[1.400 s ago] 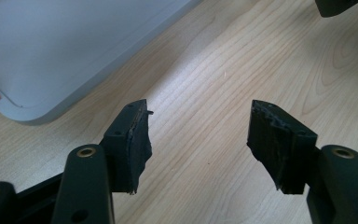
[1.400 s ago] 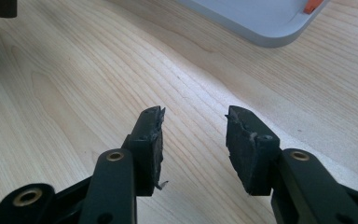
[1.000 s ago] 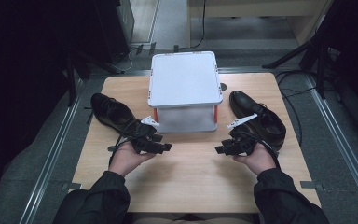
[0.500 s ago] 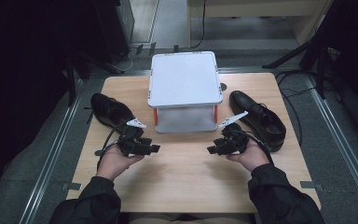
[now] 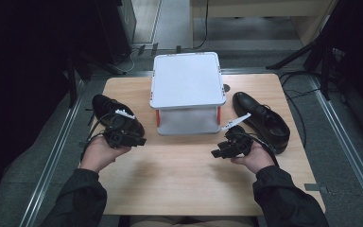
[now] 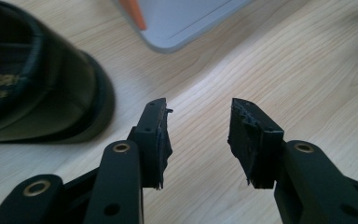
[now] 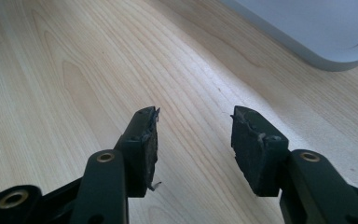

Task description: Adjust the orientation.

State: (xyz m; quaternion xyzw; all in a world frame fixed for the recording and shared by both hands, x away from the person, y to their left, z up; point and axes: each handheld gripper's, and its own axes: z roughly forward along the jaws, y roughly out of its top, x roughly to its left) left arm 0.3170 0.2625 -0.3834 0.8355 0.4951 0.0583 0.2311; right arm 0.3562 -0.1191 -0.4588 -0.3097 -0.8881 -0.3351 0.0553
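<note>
A black dress shoe (image 5: 109,109) lies left of the white lidded box (image 5: 187,78), and its pair (image 5: 264,120) lies to the right. My left gripper (image 5: 141,141) hovers just in front of the left shoe (image 6: 32,84). In the left gripper view the gripper (image 6: 198,140) is open; its jaws have just been closing, with only bare wood between them. My right gripper (image 5: 216,153) is in front of the box's right corner, beside the right shoe. In the right gripper view it (image 7: 193,140) stands open over bare tabletop.
The box (image 6: 186,18) has orange latches (image 5: 158,118) and stands at the back middle of the wooden table (image 5: 184,184). Its lower edge (image 7: 317,28) lies just beyond the right gripper. Cables and stand legs lie on the floor behind the table.
The left hand has drifted left, close to the left shoe, and its jaws have narrowed. The right hand slid slightly left off its shoe, then stayed put.
</note>
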